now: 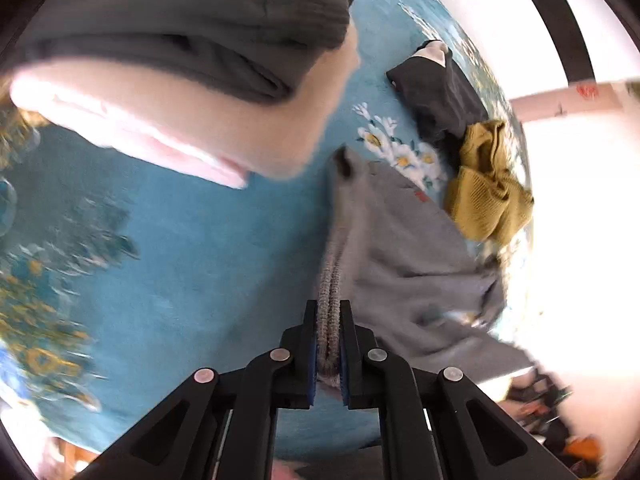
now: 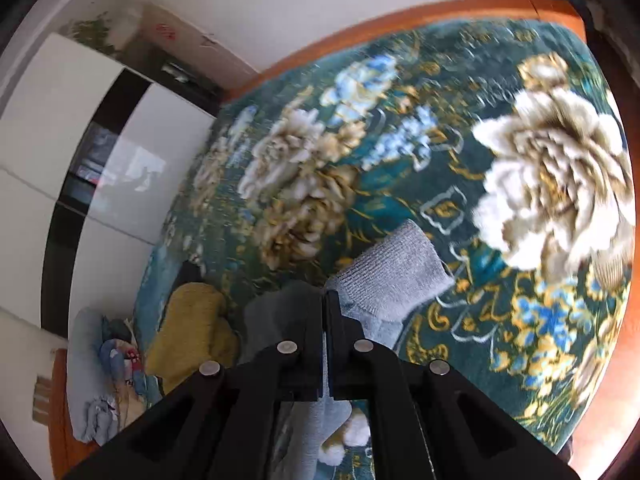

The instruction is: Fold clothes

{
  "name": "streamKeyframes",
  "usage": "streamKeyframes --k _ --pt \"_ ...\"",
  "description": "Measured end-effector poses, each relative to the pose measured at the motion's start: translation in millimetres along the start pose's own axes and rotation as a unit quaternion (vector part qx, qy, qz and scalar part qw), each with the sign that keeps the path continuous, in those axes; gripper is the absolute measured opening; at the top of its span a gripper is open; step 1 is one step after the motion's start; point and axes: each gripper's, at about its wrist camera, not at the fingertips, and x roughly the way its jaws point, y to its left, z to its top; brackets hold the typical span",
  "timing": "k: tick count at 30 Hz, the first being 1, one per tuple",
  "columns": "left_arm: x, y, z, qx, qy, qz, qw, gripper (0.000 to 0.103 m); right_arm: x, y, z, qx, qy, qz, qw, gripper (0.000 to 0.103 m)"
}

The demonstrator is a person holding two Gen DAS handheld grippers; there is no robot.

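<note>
A grey knit garment [image 1: 400, 240] lies partly on the teal flowered blanket [image 1: 200, 240]. Its ribbed edge runs straight into my left gripper [image 1: 329, 308], which is shut on that doubled edge. In the right wrist view the same grey garment [image 2: 396, 276] shows a ribbed cuff sticking out to the right of my right gripper [image 2: 325, 296], whose fingers are pressed together on the cloth, with more grey fabric hanging below them. A person's arm [image 1: 200, 112] in a dark grey sleeve [image 1: 200, 20] reaches across the top of the left wrist view.
A mustard knit garment [image 1: 488, 184] [image 2: 192, 328] lies crumpled beside the grey one, with a black garment [image 1: 436, 92] beyond it. A wooden bed edge [image 2: 400, 16] borders the blanket [image 2: 400, 160]. White cabinets [image 2: 60, 120] stand at left, small clothes [image 2: 104, 360] below.
</note>
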Motion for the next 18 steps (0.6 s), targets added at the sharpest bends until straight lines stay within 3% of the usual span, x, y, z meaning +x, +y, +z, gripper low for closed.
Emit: streamKeyframes --k 1,2,6,7,10,15,18 --pt "8 -21 -30 -0.011 0.009 0.016 0.9998 0.009 -7 5 1 -0.012 -0.009 0.005 1.000 0.001" --pt "39 -33 -41 -0.030 0.023 0.030 0.9988 0.009 -5 0 -2 -0.013 -0.003 -0.007 1.000 0.001" --pt "162 -79 -82 -0.104 0.076 0.082 0.9882 0.010 40 -55 -33 0.015 0.099 -0.120 0.988 0.001" --pt "167 -76 -83 -0.112 0.081 0.079 0.9872 0.010 45 -67 -42 0.023 0.111 -0.139 0.984 0.001" --pt "166 -90 -77 -0.074 0.083 0.100 0.9887 0.010 46 -92 -56 0.056 0.116 -0.148 0.981 0.001" --pt "164 -111 -74 -0.029 0.090 0.131 0.9868 0.014 41 -95 -49 0.059 0.114 -0.163 0.978 0.001" --pt "153 -127 -72 0.004 0.090 0.150 0.9846 0.027 39 -85 -40 0.049 0.105 -0.169 0.979 0.003"
